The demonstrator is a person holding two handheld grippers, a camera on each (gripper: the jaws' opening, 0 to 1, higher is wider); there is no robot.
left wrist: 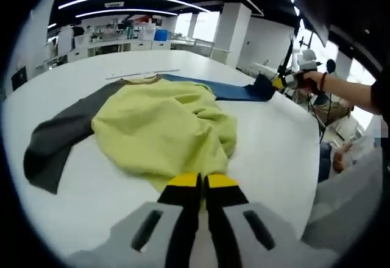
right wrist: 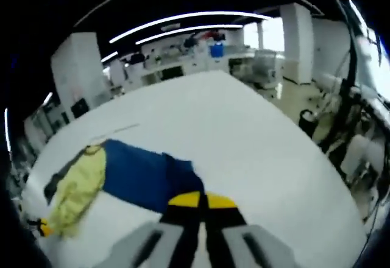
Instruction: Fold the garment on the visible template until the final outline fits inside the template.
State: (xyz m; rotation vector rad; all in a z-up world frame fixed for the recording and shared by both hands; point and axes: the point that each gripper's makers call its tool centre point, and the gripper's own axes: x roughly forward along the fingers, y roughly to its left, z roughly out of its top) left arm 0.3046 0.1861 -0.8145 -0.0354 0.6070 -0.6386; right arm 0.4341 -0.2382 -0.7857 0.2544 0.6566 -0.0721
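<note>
The garment lies rumpled on the white table point(left wrist: 85, 201). It has a yellow-green body point(left wrist: 161, 131), a dark grey sleeve point(left wrist: 55, 143) at the left and a blue sleeve point(left wrist: 228, 90) stretched to the right. My left gripper point(left wrist: 203, 179) is shut, its yellow tips on the body's near edge. In the right gripper view the blue sleeve point(right wrist: 143, 179) runs from the yellow body point(right wrist: 76, 192) to my right gripper point(right wrist: 201, 201), which is shut on the sleeve's end. In the left gripper view the right gripper point(left wrist: 271, 85) holds that end slightly lifted, with a hand point(left wrist: 311, 80) behind it.
A thin pale line point(left wrist: 143, 73) runs across the table beyond the garment. The table's right edge point(left wrist: 304, 158) is close, with a seated person and chairs past it. Benches with equipment point(left wrist: 122, 36) stand at the room's far side. White pillars point(left wrist: 228, 33) rise behind the table.
</note>
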